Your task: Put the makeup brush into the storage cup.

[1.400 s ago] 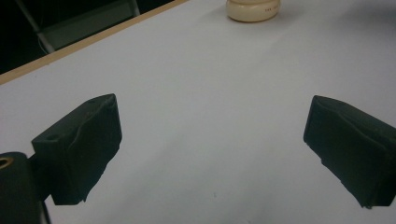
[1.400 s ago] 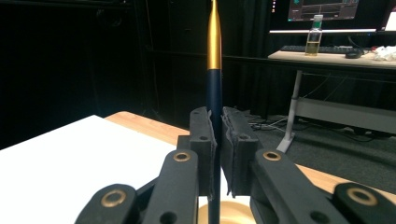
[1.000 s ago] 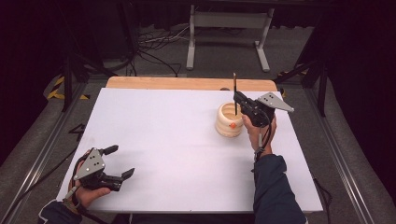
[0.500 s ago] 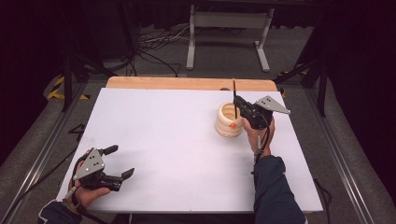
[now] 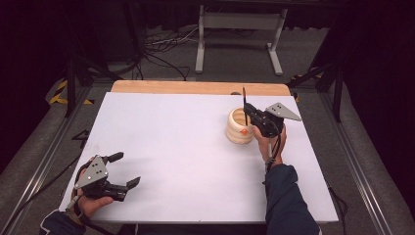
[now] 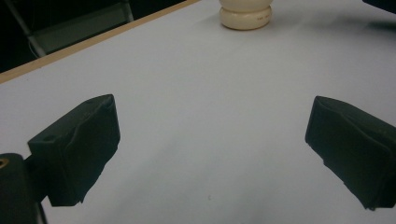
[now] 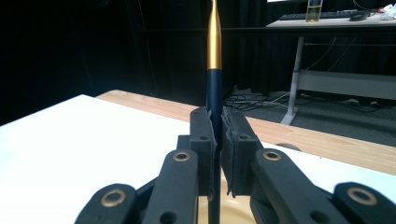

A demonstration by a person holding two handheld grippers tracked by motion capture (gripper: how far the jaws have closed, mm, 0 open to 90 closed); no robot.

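right tongs [image 5: 246, 111] pinching one pen [image 7: 214, 70], upright, navy barrel with gold end up, lower end dipping into one cream ribbed holder [image 5: 239, 128] near the table's [image 5: 176, 127] far right corner. something orange shows at the holder's rim, can't tell what. left tongs [image 5: 128, 169] spread, empty, hovering near the near left corner. risk: pen tilts in the grip or snags the rim and tips the holder. count: one pen, one holder, two tongs.
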